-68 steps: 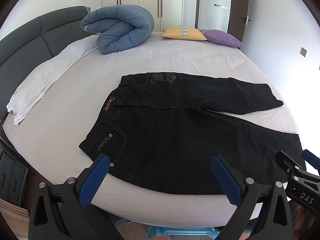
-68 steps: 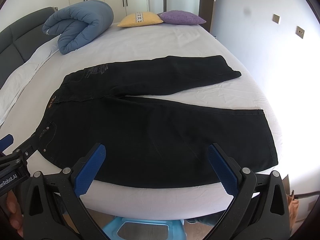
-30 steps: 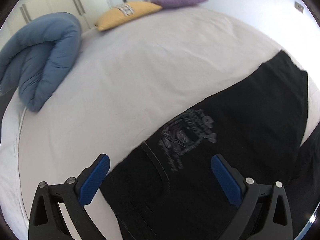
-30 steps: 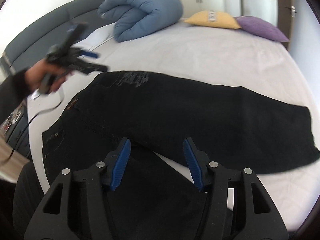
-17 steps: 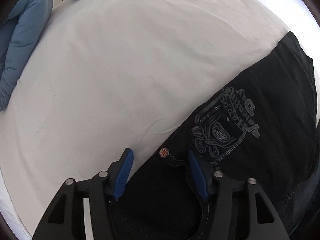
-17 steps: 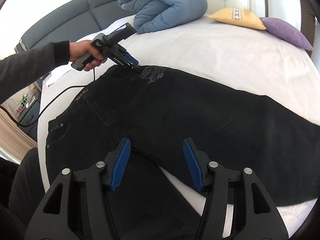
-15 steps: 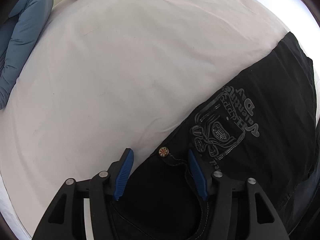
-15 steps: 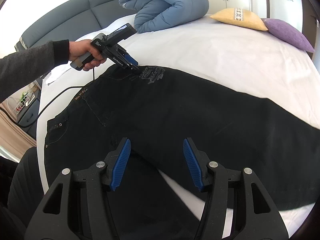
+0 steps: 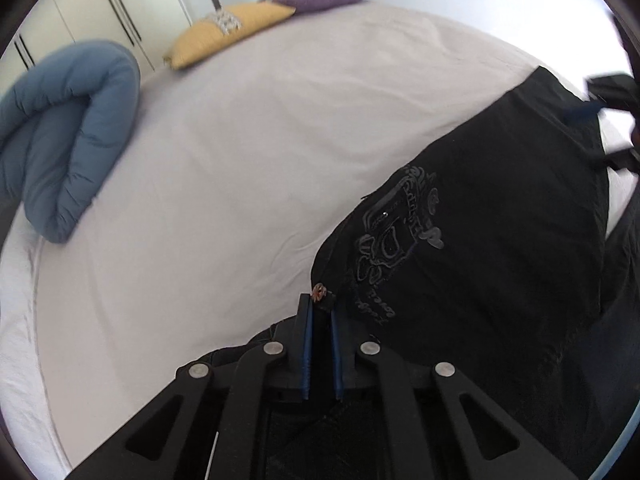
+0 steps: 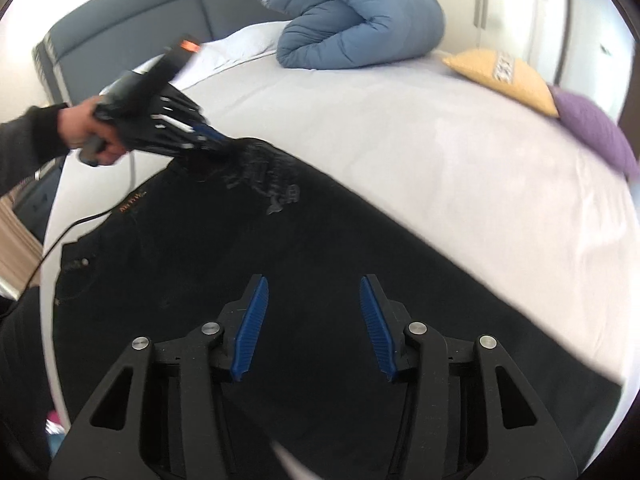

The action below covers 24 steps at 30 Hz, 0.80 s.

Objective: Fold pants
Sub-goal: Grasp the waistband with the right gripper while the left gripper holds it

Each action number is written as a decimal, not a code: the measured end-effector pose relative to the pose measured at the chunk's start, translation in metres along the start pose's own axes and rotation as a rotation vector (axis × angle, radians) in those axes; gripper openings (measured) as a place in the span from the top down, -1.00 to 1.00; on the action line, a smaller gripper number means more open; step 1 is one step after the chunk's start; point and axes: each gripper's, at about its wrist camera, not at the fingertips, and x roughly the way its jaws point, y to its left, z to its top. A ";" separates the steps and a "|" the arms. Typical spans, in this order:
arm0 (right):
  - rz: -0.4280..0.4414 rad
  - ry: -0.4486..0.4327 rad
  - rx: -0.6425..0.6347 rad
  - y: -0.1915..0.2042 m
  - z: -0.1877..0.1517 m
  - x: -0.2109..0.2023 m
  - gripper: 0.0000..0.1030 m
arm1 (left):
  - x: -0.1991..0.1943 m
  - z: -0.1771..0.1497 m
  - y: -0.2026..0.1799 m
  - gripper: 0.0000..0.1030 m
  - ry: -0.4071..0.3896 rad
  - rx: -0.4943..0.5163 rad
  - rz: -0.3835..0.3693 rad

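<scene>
Black pants (image 9: 500,240) lie spread across a white bed (image 9: 260,140), waistband toward the grey headboard (image 10: 132,28), legs running off toward the far side. The left gripper (image 9: 320,312) has its blue fingers (image 9: 306,340) pinched nearly together on the waistband corner, a copper button (image 9: 319,290) showing just beyond the tips; half a second ago those fingers still stood apart on either side of that button, and a second ago they were at their widest. The pinched corner now bunches up off the sheet rather than lying flat, and the printed emblem (image 9: 400,240) beside it has wrinkled.

Seen from the right wrist camera, a hand (image 10: 92,132) in a dark sleeve holds the left gripper (blurred with motion) at that same corner of the pants, which a moment earlier sat crisp and flat under it.

The right gripper (image 10: 310,324) hovers over the pant leg, its fingers (image 10: 250,324) about half apart and closing, with only black cloth beneath them and nothing pressed between the pads. Earlier it looked down at the split between the two legs; now dark fabric fills the view under it.

A rolled blue duvet (image 10: 352,20), a yellow pillow (image 10: 504,76) and a purple pillow (image 10: 596,132) sit along the far edge of the bed, as before.
</scene>
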 end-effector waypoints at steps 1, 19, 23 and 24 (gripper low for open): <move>-0.007 0.009 -0.021 -0.001 0.008 0.004 0.10 | -0.009 -0.005 -0.008 0.85 -0.015 0.012 0.013; -0.030 0.182 -0.324 0.018 0.109 0.099 0.11 | -0.052 -0.014 -0.051 0.85 -0.092 0.101 0.068; -0.028 0.245 -0.352 0.021 0.114 0.120 0.41 | -0.053 -0.016 -0.047 0.85 -0.101 0.098 0.063; -0.028 0.251 -0.354 0.022 0.113 0.123 0.46 | -0.053 -0.015 -0.046 0.85 -0.102 0.097 0.063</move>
